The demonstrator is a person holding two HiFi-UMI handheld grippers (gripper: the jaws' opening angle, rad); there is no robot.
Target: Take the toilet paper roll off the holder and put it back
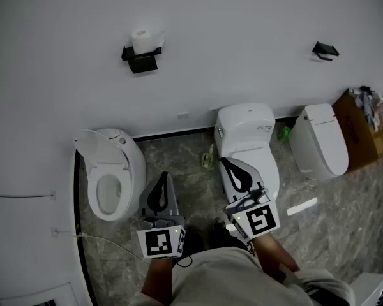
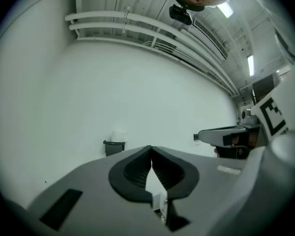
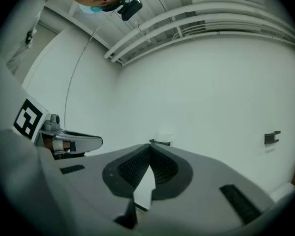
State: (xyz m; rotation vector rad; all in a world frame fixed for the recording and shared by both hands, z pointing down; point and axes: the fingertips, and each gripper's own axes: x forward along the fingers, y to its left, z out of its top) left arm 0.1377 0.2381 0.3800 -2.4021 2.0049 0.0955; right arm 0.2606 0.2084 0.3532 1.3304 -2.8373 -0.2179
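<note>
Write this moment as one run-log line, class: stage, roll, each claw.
stage: before pickup | roll: sitting on holder | left claw: shut, empty, clear of roll | right claw: shut, empty, clear of roll

Glossy ceramic toilet (image 1: 133, 166), matt black holder (image 1: 140, 61).

I count toilet one (image 1: 112, 177) at eight o'clock, toilet two (image 1: 246, 129) near centre, toilet three (image 1: 320, 146) at three; holder one (image 1: 140, 59) at eleven, holder two (image 1: 325, 50) at one; one paper roll (image 1: 145, 40); one cardboard box (image 1: 360, 132).
</note>
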